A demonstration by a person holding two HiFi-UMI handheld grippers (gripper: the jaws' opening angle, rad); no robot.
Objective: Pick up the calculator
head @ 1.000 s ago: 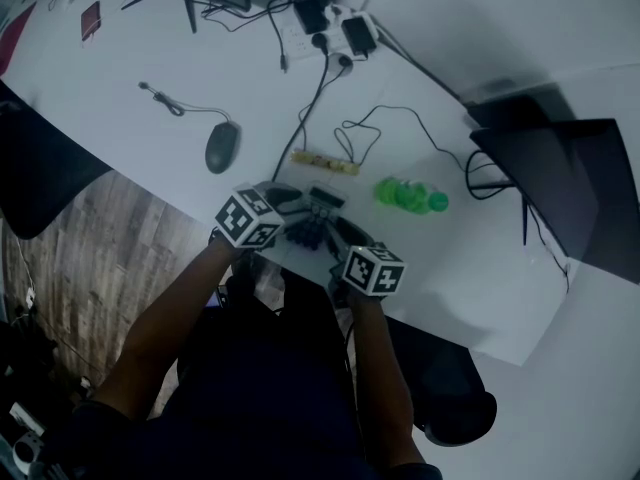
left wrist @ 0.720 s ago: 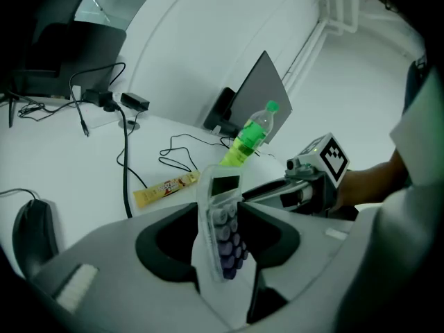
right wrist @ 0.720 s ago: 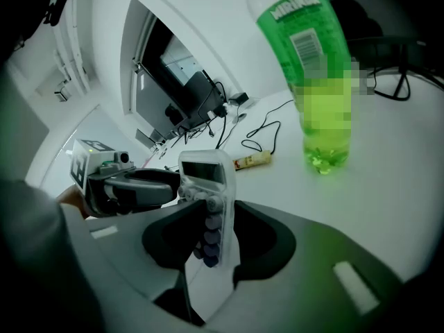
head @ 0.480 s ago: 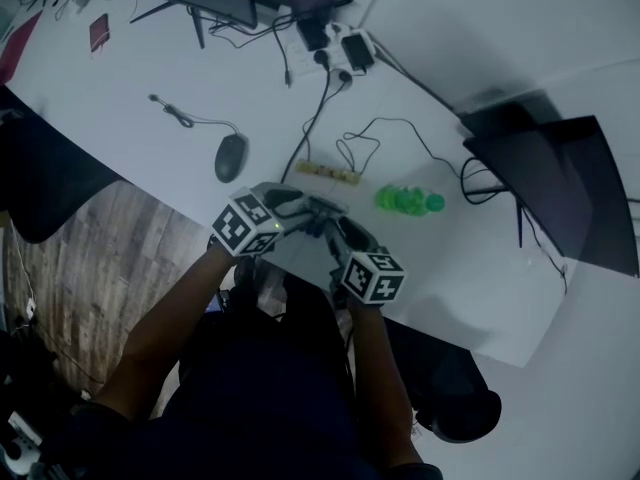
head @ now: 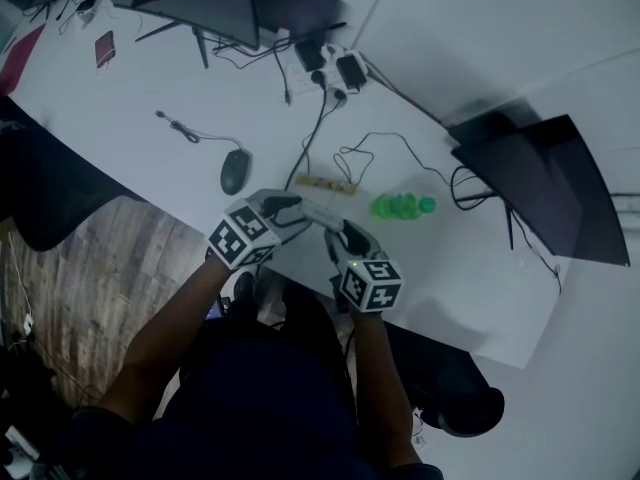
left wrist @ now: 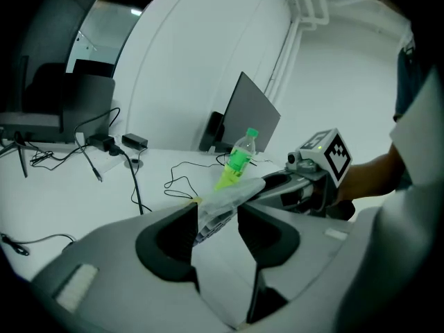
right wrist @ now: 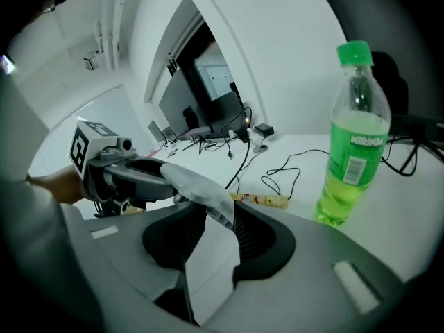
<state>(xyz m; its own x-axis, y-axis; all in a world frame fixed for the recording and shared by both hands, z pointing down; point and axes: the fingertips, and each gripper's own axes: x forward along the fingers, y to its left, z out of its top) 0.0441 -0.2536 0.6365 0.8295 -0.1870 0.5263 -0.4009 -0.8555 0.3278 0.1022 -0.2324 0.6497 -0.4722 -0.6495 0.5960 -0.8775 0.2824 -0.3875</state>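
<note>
Right claw (right wrist: 217, 219), jaws just closing, grips the calculator (right wrist: 198, 186)

The calculator (head: 319, 212) was a slim, pale slab in a clear plastic sleeve (its keys showed only dimly). It hung tilted above the tabletop's (head: 470, 268) near edge, one end clamped in the left gripper's (head: 298, 208) jaws, the other in the right gripper's (head: 334, 232) jaws, which had just been closing slightly.

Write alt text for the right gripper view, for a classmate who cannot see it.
The right gripper, its jaws having just been closing, grips one end of the calculator above a white table, while the left gripper holds the other end. A green bottle stands upright at the right, with cables trailing across the table behind.
</note>
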